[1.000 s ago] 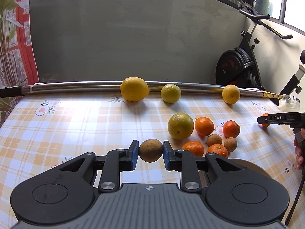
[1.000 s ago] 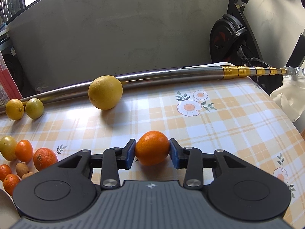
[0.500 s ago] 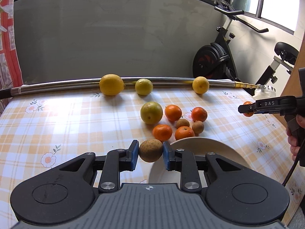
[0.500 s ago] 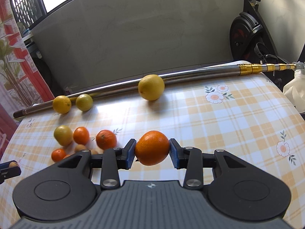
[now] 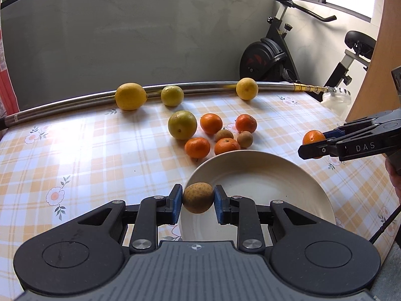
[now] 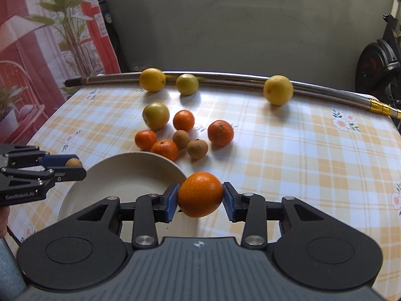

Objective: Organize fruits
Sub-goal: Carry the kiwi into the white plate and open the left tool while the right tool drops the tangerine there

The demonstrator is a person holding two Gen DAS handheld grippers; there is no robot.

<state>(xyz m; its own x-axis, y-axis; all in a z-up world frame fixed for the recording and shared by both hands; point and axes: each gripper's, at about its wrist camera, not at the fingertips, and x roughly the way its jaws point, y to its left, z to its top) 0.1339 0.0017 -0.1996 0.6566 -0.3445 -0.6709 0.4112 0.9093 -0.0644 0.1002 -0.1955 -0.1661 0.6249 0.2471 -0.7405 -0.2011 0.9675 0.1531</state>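
Fruits were held one to each gripper. The left gripper (image 5: 198, 199) was clenched on a small brown fruit (image 5: 198, 197), its blue pads touching the fruit on both sides, over the near left rim of a white plate (image 5: 263, 173) that lay ahead and to the right of its fingers. The right gripper (image 6: 200, 194) grasped a tangerine (image 6: 200, 194) between its pads, beside the plate's right edge, which lay to the left of its fingers. Ahead of both sets of fingers, just past the plate, sat a cluster of four tangerines (image 5: 211, 123), two small brown fruits (image 5: 223, 135) and a greenish citrus (image 5: 182, 125). Farther ahead, three yellow citrus (image 5: 130, 96) rested against a metal pole (image 5: 62, 104) on the checked tablecloth (image 5: 100, 150).
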